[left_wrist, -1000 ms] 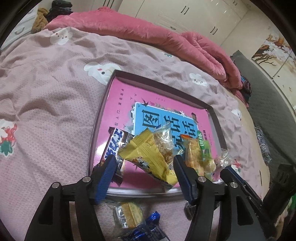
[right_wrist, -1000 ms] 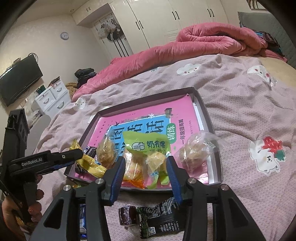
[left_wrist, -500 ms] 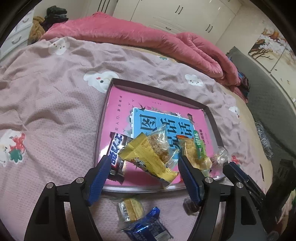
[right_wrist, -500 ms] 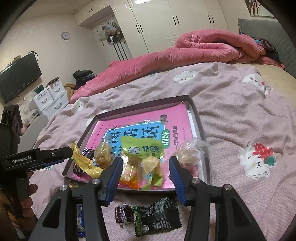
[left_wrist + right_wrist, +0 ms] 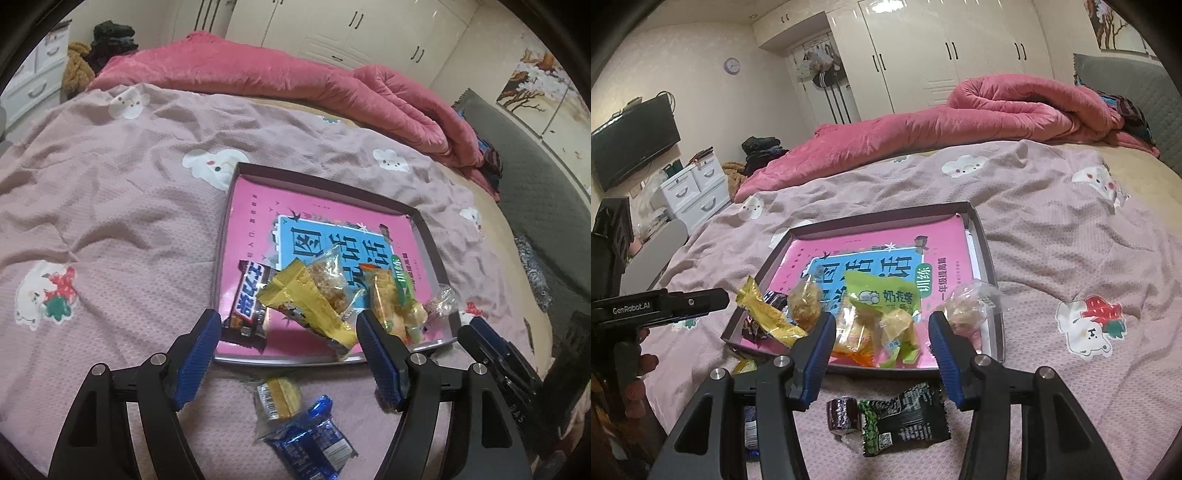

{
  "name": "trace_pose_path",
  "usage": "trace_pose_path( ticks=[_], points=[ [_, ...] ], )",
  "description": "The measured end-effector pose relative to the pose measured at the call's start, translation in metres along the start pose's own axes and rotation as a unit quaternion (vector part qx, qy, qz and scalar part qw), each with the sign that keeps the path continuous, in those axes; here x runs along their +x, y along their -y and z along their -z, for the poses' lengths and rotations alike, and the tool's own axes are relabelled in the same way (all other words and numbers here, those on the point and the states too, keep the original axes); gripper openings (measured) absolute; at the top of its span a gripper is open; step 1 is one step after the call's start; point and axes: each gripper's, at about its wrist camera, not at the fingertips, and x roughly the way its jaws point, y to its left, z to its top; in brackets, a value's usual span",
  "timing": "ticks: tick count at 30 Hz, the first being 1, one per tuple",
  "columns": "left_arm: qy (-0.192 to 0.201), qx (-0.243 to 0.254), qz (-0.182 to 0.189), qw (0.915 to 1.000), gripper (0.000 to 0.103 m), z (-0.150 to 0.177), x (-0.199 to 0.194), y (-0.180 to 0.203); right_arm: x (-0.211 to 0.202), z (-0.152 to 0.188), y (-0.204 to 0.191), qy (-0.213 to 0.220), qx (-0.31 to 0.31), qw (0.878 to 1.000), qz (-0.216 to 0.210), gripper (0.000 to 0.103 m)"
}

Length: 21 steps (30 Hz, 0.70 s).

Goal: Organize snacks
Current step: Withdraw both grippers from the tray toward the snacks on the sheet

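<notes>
Dim, warm indoor light fills both fisheye views. A ceiling lamp glares off the glossy wardrobe doors [image 5: 923,48]. Shadows on the bed [image 5: 110,206] are soft. Edges curve strongly and darken into a black vignette; detail is slightly soft and grainy.

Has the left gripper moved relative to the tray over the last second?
Yes. In the left wrist view the left gripper has pulled back and up from the tray, its jaws opening empty; the round cake and blue packet now show fully.
</notes>
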Motion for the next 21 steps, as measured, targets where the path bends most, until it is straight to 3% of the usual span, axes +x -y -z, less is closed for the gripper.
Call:
trace_pose_path(
  ticks=[21],
  points=[
    [-0.01,0.018,0.001,0.9998,0.08,0.015,-0.021,0.006,-0.02,0.01,-0.025,-0.005,-0.028,1.0,0.001,0.058]
  ],
)
